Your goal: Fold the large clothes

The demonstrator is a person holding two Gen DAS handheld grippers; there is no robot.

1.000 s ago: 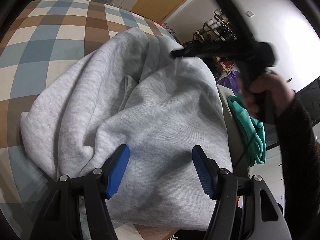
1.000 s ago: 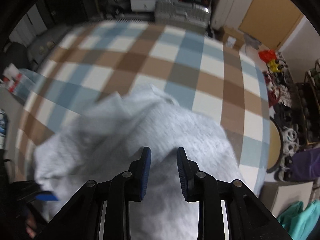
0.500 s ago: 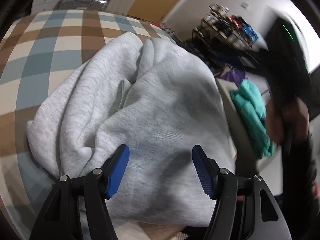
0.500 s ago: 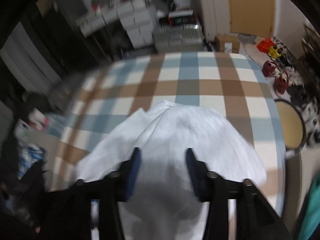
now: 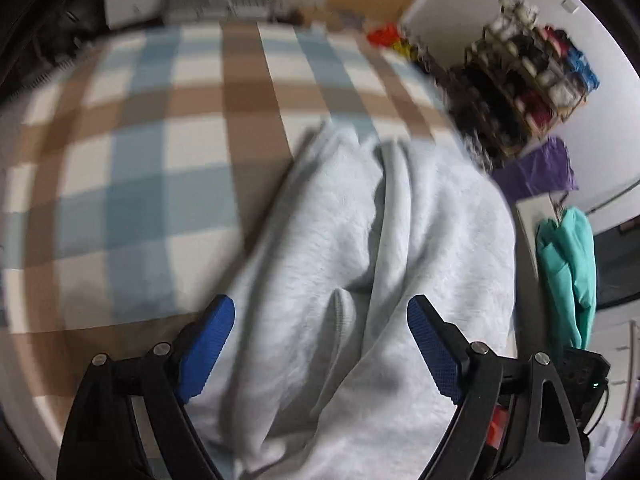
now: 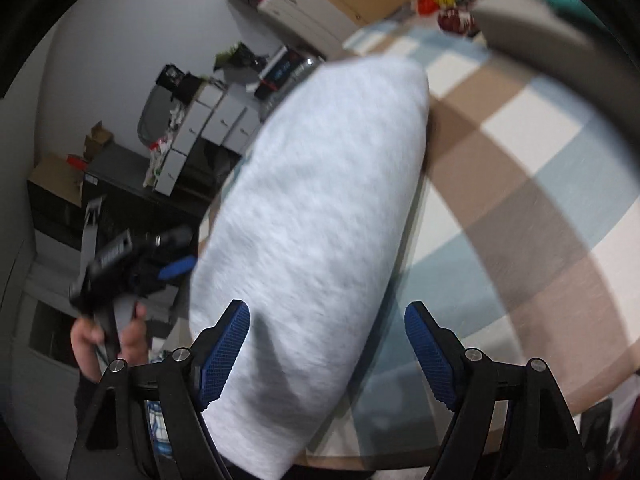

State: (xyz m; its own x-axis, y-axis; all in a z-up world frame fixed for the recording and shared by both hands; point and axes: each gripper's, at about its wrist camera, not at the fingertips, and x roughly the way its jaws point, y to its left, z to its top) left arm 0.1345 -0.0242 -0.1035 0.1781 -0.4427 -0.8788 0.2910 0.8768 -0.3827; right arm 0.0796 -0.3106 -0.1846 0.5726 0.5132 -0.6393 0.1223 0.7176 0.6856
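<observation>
A light grey sweatshirt lies bunched in long folds on the blue, brown and white checked tablecloth. My left gripper hangs over its near end. Its jaws are opening, and the cloth lies below the blue pads without touching them. In the right wrist view the sweatshirt is a smooth grey mound. My right gripper hovers at its near edge, jaws opening, with nothing pinched. The left gripper shows blurred at the left, held by a hand.
A cluttered shoe rack, a purple cloth and a teal garment stand past the table's right side. White drawer boxes and a dark cabinet line the wall. A grey curved edge crosses the right wrist view's top right.
Both grippers' jaws have widened. The right gripper has left the sweatshirt's far fold, swung round and rolled, so its view is tilted. The left gripper has shifted, showing more tablecloth on its left.
</observation>
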